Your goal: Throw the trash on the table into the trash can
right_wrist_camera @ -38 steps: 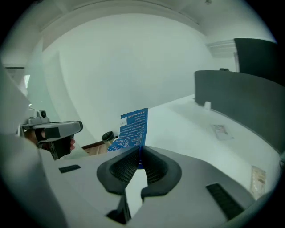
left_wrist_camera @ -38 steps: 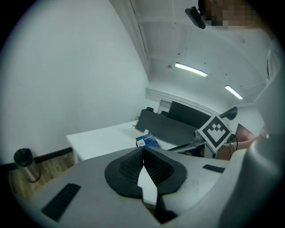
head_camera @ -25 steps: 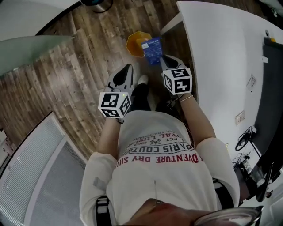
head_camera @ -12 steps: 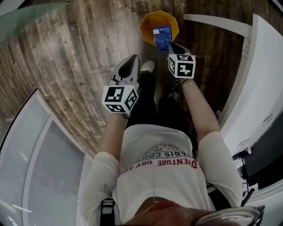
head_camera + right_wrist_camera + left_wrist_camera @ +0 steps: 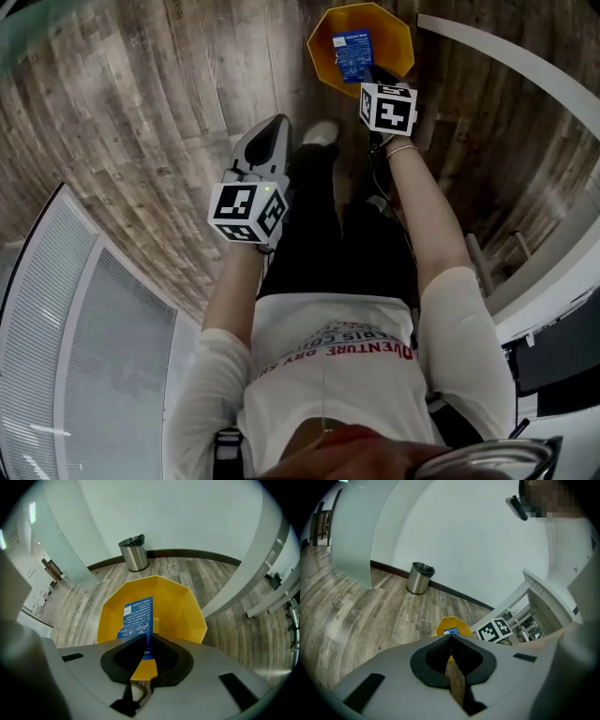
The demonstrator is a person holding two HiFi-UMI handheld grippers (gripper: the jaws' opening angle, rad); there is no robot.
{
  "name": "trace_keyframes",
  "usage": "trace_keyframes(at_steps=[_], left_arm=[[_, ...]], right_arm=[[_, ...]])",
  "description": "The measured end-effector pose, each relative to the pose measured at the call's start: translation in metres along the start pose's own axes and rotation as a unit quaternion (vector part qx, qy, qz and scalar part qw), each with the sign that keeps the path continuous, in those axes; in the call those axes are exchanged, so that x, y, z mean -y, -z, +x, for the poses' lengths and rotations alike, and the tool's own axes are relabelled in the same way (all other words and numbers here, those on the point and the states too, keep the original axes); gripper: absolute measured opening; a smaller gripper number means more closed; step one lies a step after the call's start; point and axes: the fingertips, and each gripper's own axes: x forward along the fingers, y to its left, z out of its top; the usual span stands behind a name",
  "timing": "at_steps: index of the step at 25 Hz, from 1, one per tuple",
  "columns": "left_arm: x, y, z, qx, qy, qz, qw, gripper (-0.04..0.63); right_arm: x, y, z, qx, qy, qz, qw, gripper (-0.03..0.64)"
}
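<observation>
Wood-plank flooring [image 5: 141, 112] fills most of the head view, with a person standing on it in a white printed T-shirt [image 5: 328, 375] and black trousers, one white shoe [image 5: 322, 133] poking out just below the bin. So the yellow trash can [image 5: 398, 42] sits on the floor right in front of their feet, next to the curved edge of a white table [image 5: 525, 70]. The right gripper [image 5: 373, 73] points steeply down over the can's mouth and has the blue packet [image 5: 352, 54] by its lower edge. From the right gripper view you can see its jaws have just been easing apart, but the packet [image 5: 138, 618] is pinched between the tips [image 5: 146, 641] and stands up in front of the can's yellow inside wall [image 5: 180, 611]. So the trash hangs over the open can, held, not lying on the bottom. The left gripper [image 5: 274, 127] hangs off to the left over bare floor, well apart from the can. Its own view shows the jaws [image 5: 451, 639] closed together with nothing between them, and the yellow can [image 5: 440, 626] peeks out just beyond their tips. Further back there's a small steel bin with a black liner [image 5: 419, 578] against the white wall, plus a frosted glass panel [image 5: 351, 531].
</observation>
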Motion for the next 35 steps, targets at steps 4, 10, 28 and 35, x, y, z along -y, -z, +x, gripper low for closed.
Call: trace_keyframes(at_steps=[4, 10, 28, 35], left_arm=[[-0.009, -0.003, 0.006, -0.005, -0.005, -0.001, 1.0, 0.023], [-0.005, -0.011, -0.008, 0.004, 0.001, 0.011, 0.9999, 0.023], [0.161, -0.15, -0.134, 0.072, 0.067, 0.101, 0.9901, 0.023], [0.327, -0.2, -0.165, 0.087, 0.189, 0.186, 0.9603, 0.023]], right_arm=[[0.005, -0.009, 0.007, 0.015, 0.028, 0.013, 0.999, 0.078], [-0.015, -0.022, -0.019, 0.038, 0.015, 0.038, 0.998, 0.164], [-0.068, -0.117, -0.359, 0.239, -0.027, 0.063, 0.969, 0.026], [-0.01, -0.11, -0.535, 0.335, 0.019, 0.134, 0.932, 0.025]])
